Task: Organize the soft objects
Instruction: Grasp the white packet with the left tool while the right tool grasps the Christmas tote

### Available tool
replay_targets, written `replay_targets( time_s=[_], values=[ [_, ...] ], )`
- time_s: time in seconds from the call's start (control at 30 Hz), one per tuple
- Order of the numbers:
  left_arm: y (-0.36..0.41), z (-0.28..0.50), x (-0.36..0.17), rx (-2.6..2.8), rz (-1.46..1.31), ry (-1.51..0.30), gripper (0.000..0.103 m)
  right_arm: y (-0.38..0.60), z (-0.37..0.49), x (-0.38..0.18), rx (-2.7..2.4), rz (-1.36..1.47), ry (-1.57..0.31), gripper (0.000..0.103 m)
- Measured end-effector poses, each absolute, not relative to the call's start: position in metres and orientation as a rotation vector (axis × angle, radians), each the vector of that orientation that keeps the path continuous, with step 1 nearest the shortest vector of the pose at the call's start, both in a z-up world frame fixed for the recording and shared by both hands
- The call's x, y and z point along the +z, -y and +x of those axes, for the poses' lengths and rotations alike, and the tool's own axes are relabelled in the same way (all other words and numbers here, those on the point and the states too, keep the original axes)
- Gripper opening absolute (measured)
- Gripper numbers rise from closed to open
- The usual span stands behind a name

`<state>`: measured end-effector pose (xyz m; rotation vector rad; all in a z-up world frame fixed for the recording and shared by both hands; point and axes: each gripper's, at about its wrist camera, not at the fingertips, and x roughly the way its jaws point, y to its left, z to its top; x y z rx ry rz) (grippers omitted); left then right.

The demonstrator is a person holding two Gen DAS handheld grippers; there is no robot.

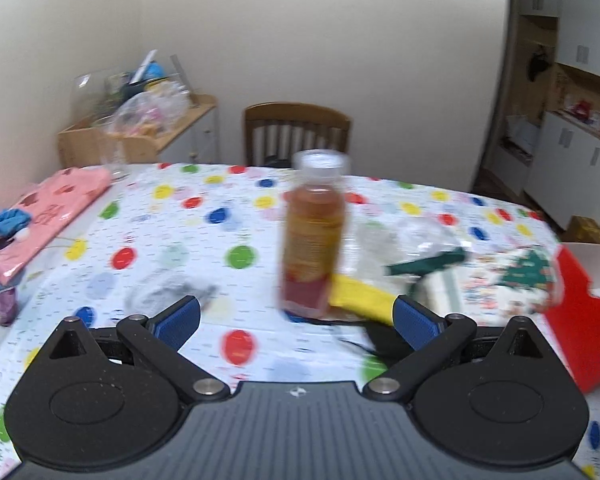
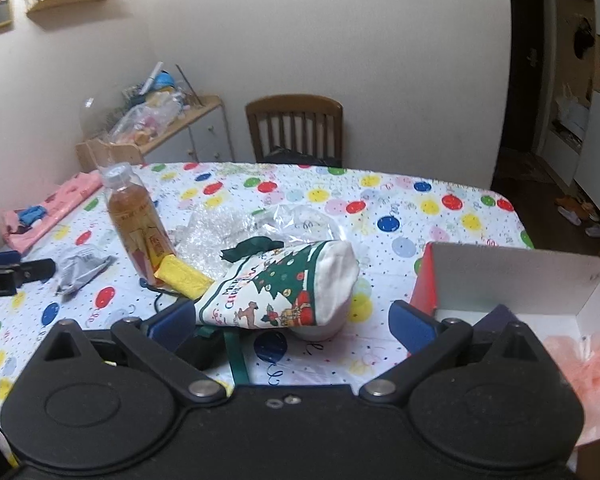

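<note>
Pink tissue [image 2: 592, 364] in box [image 2: 516, 268] only in right view, both jaws apart

Light: I saw even, warm indoor light in both views, source out of frame.
Blur: my left wrist view was smeared by motion; the clear plastic bottle of amber drink [image 1: 315, 236] looked doubled.
Sharpness: my right wrist view was crisp; print on the white Christmas-tree cloth bag [image 2: 284, 286] was readable.
Shadows: soft and short on the white balloon-print tablecloth [image 2: 400, 208].
Distortion: fisheye bent walls and table edges.
Dark: the doorway at far right was dim.
</note>
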<state>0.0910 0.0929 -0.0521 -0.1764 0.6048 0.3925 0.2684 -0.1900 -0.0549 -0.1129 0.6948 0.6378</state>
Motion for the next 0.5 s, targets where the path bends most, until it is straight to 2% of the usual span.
replay_targets(
  time_s=[0.5],
  values=[
    [-0.207,0.126,-0.103,0.513,-0.115,-0.669,0.103,0.134,0.307,-0.096,0.406,-0.121,-0.748,0.103]
  ],
)
